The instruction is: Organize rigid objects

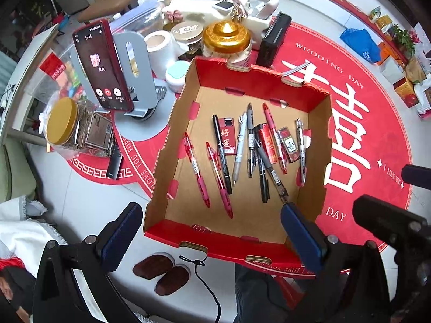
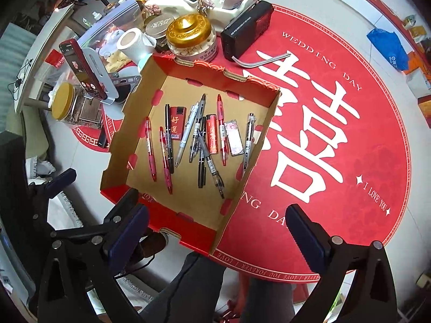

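Observation:
A shallow red cardboard tray (image 1: 265,76) (image 2: 215,74) lies on the red wedding mat. It holds several pens, among them a red pen (image 1: 196,171) (image 2: 150,153), a black pen (image 1: 222,153) (image 2: 169,140) and a silver pen (image 1: 239,145) (image 2: 186,137), plus red lighters (image 1: 227,136) (image 2: 177,122). My left gripper (image 1: 212,231) is open and empty, above the tray's near edge. My right gripper (image 2: 218,235) is open and empty, above the tray's near right corner. The right gripper's body also shows at the right of the left wrist view (image 1: 388,223).
Behind the tray stand a gold-lidded jar (image 1: 226,37) (image 2: 191,36), a black radio (image 1: 273,40) (image 2: 246,28), a tape roll (image 1: 161,48) and a phone on a stand (image 1: 103,64) (image 2: 82,70). A yellow-lidded jar (image 1: 63,123) (image 2: 63,102) stands at the left. Brown slippers (image 1: 161,271) lie on the floor below.

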